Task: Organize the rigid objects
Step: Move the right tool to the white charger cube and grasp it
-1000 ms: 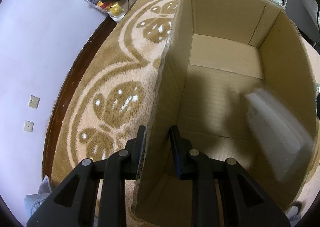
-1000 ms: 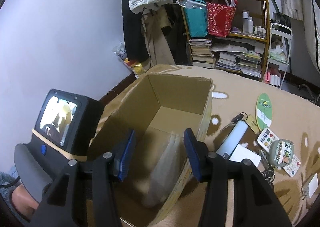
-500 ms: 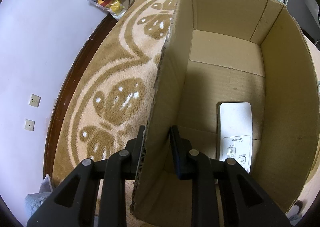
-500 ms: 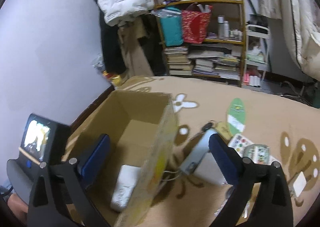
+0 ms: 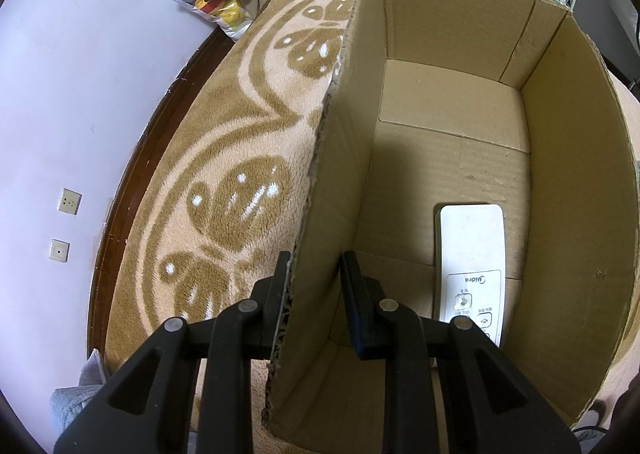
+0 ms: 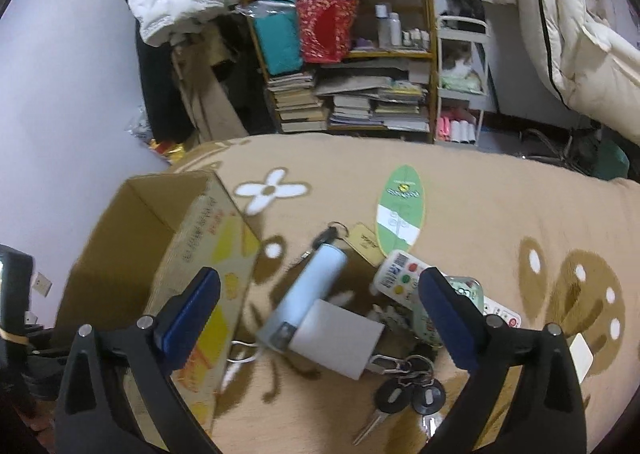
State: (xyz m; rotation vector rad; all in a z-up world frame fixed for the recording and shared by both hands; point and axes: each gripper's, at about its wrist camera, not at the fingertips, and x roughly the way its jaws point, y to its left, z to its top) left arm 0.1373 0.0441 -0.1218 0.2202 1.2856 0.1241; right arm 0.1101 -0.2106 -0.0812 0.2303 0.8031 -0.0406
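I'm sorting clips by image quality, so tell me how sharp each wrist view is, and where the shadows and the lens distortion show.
Left wrist view: sharp; the box wall shades part of the cardboard box floor beside the white remote, and the fisheye bows the walls. Right wrist view: slightly motion-blurred around the light blue bottle and keys; shelves curve at the edges.

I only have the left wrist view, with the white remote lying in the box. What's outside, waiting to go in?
Observer: Several things lie on the blanket beside the cardboard box. Nearest it is a light blue bottle.
Operator: Where's the right gripper?
Observer: The right gripper is open above that bottle and a white square box overlapping its near end.
Operator: Anything else?
Observer: A bunch of keys lies nearest the camera, and a green oval card lies farther back.
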